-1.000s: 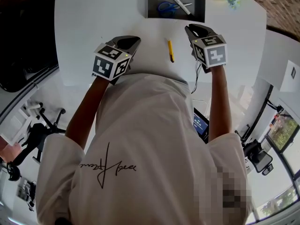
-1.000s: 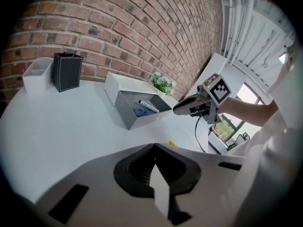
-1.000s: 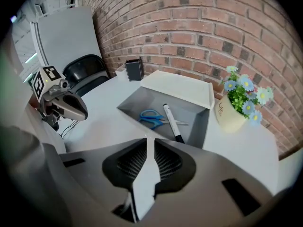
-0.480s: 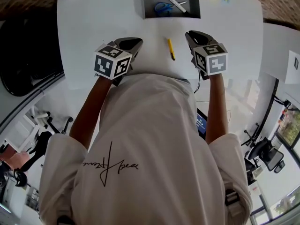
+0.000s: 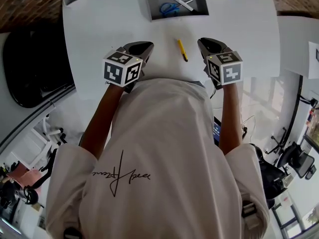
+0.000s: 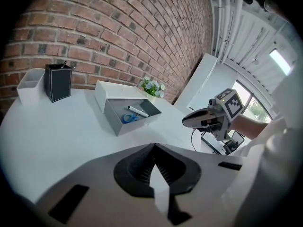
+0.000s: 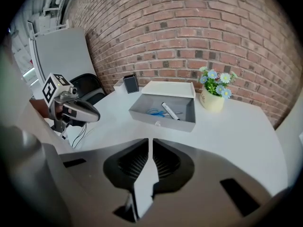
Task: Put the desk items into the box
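Observation:
The open grey box (image 5: 199, 9) stands at the table's far side, holding blue scissors (image 5: 167, 8) and a white marker (image 5: 180, 3). The same box (image 7: 189, 117) (image 6: 113, 119) shows in both gripper views. A yellow pencil (image 5: 183, 50) lies on the white table between my grippers. My left gripper (image 5: 147, 45) (image 6: 154, 148) hovers left of the pencil with its jaws together and nothing in them. My right gripper (image 5: 200, 40) (image 7: 150, 143) hovers right of the pencil. Its jaws have just been closing, and a thin slit remains with nothing between them.
A yellow pot of flowers (image 7: 212, 98) stands right of the box. A black holder (image 6: 57, 82) and a white holder (image 6: 29, 85) sit at the far left corner. A black chair (image 5: 30, 63) is left of the table. The table's near edge (image 5: 164, 78) runs under my arms.
The head view has swung, so the box sits higher and smaller in the picture. Both grippers stay beside the pencil; the right one has drifted a little and rolled. Pencil and box lie unmoved.

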A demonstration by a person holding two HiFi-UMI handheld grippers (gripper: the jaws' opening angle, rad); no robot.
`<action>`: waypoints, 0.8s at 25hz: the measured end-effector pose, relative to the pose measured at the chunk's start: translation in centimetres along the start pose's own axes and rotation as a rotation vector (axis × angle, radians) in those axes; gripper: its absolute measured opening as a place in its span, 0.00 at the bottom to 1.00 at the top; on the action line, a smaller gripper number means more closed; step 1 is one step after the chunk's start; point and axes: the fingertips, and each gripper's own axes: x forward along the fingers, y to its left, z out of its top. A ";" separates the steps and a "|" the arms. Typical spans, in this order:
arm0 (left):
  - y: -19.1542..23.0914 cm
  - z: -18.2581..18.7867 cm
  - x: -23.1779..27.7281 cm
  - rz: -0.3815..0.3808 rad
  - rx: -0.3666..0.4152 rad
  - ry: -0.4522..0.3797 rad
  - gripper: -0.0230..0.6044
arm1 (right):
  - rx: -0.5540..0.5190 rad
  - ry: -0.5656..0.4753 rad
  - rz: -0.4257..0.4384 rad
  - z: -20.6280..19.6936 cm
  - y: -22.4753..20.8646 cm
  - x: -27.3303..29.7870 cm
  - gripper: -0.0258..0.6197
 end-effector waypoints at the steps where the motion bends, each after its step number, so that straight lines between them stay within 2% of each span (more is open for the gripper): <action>1: -0.2 0.0 0.0 -0.002 0.004 0.001 0.04 | 0.003 -0.004 0.001 -0.2 0.3 -0.2 0.11; 6: -0.9 0.1 0.1 -0.009 0.029 0.001 0.04 | 0.018 -0.021 0.014 -0.8 1.9 -1.0 0.11; 11: -1.3 0.2 -0.3 -0.016 0.044 -0.034 0.04 | 0.083 -0.024 0.065 -2.1 3.6 -1.4 0.10; 20: -2.6 0.2 0.0 -0.044 0.102 -0.018 0.04 | 0.083 -0.014 0.047 -3.3 2.6 -2.5 0.10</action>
